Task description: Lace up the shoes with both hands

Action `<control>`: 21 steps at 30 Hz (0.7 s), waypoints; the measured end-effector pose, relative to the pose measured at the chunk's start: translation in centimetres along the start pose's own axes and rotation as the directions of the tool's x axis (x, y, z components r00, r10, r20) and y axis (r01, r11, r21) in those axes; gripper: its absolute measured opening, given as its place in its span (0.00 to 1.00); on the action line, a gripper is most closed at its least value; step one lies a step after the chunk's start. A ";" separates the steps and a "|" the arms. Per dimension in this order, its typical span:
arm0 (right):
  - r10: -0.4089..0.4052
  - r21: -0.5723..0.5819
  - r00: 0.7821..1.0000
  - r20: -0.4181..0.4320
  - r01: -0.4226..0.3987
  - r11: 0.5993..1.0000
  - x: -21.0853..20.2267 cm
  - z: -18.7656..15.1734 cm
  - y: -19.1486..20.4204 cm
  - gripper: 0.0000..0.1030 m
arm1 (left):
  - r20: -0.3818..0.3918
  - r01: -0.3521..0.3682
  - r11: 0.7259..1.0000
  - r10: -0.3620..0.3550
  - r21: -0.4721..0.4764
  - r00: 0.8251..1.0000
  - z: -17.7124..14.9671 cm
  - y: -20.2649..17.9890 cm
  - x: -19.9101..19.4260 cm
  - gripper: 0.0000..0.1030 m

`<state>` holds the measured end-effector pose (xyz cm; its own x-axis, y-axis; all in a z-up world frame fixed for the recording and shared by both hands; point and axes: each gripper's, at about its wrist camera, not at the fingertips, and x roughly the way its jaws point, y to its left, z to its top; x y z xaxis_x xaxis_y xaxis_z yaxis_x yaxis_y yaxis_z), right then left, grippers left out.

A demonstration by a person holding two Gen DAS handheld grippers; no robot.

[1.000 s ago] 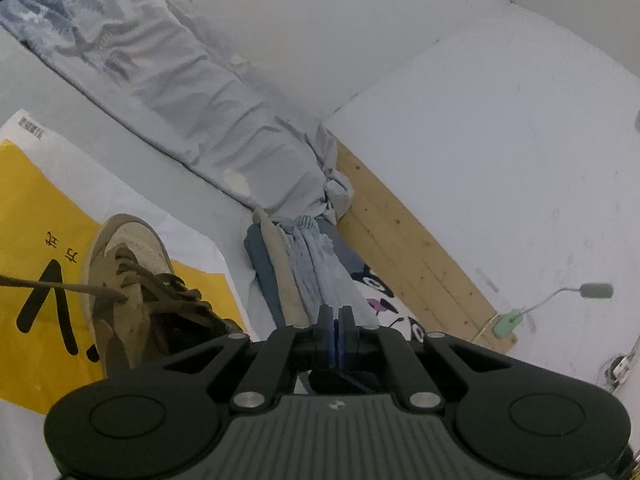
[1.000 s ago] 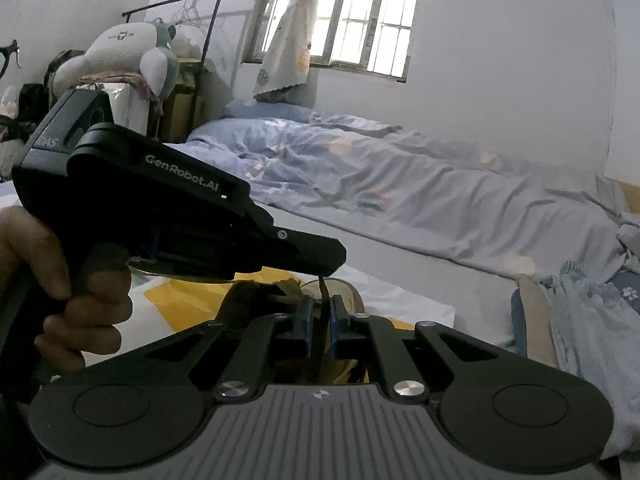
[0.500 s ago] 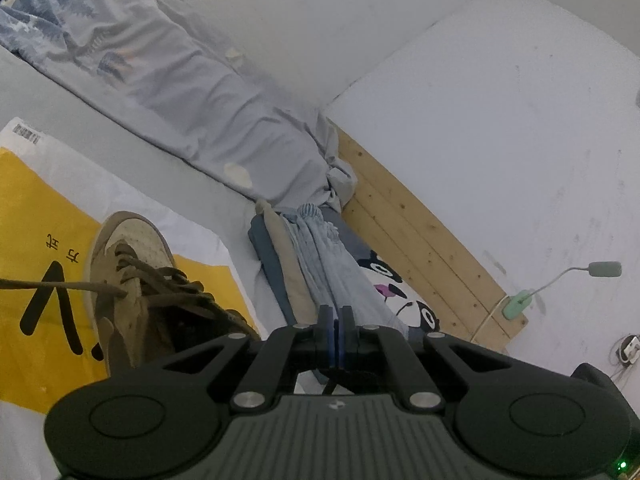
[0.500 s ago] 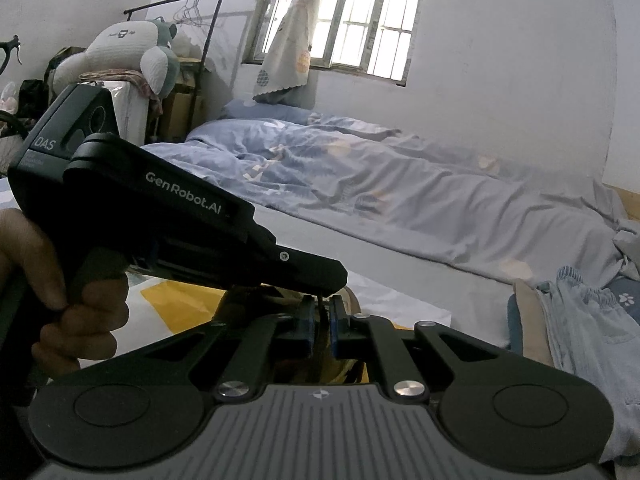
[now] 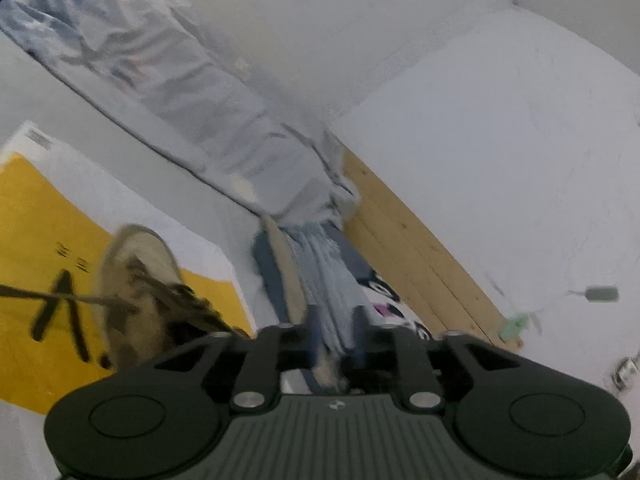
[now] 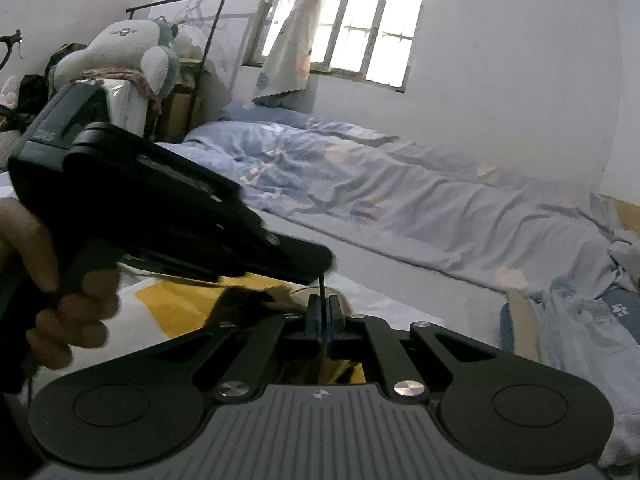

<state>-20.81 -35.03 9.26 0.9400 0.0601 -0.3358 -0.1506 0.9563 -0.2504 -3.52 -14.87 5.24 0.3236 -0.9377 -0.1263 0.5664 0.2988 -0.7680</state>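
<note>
The left wrist view shows the whole tan shoe (image 5: 136,292), toe pointing away, on a yellow and white bag (image 5: 36,240) near the bag's right edge, with 1 brown lace (image 5: 60,298) pulled taut out to the left. The right wrist view shows only a dark sliver of the shoe behind the left gripper's body, plus the hand (image 6: 60,292) holding that tool.

The left gripper (image 5: 336,320) has its jaws opening, with a gap between the blue pads; blur hides whether anything sits there. The right gripper (image 6: 322,316) is clamped tight on a thin dark lace (image 6: 321,284) running straight up from its pads.

The shoe is suede-like, tan with darker brown panels, laces crossed over the tongue.
</note>
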 end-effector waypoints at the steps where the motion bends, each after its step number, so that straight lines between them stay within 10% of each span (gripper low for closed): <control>1: -0.021 0.001 1.000 0.005 0.021 1.000 0.0 0.2 -0.5 0.01 | 0.009 -0.021 1.000 0.021 -0.006 1.000 0.3 0.2 -0.3 0.24; 14: -0.082 -0.105 0.976 0.200 0.104 0.989 -0.5 5.9 -1.6 0.01 | -0.126 -0.346 0.903 0.386 0.253 0.914 0.4 0.3 -1.4 0.32; 21: 0.068 -0.357 0.997 0.032 -0.052 0.933 3.9 2.7 3.7 0.01 | -0.129 -0.354 0.891 0.402 0.285 0.907 -0.1 0.5 -1.7 0.32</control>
<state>-16.88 -30.47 9.42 0.9371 0.1339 -0.3224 -0.2984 0.7867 -0.5404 -3.84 -13.16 5.05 0.4232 -0.7529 -0.5041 0.6058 0.6488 -0.4605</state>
